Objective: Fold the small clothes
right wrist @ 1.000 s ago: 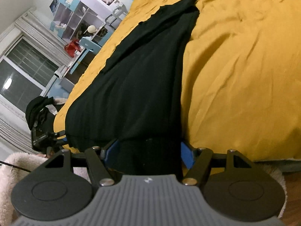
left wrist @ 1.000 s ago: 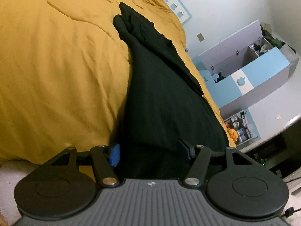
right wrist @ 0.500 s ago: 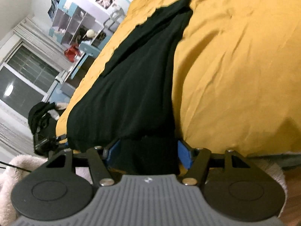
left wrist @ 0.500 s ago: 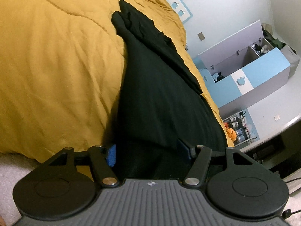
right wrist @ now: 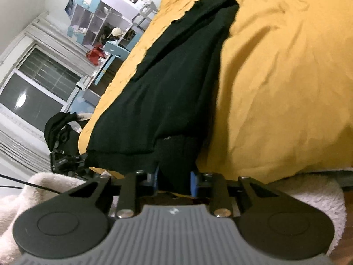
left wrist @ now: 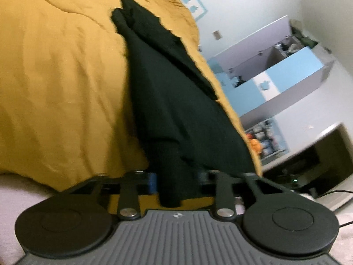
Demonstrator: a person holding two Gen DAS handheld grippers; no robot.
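Black garment (left wrist: 176, 101) lies lengthwise on the yellow bed cover (left wrist: 61, 88), near end at the bed's edge. Left gripper (left wrist: 176, 180) and right gripper (right wrist: 174, 180): jaws have just been closing, now pinching that near hem; lift-and-fold can proceed

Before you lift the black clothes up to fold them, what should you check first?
1. Left tongs shut on the black garment, having just been closing: ok.
2. Right tongs shut on its near edge too, also just closing: ok.
3. Only garment pinched, not the yellow bedcover: cannot tell.
4. Garment lying long and flat along the bed: ok.
5. Far end free of snags: cannot tell.
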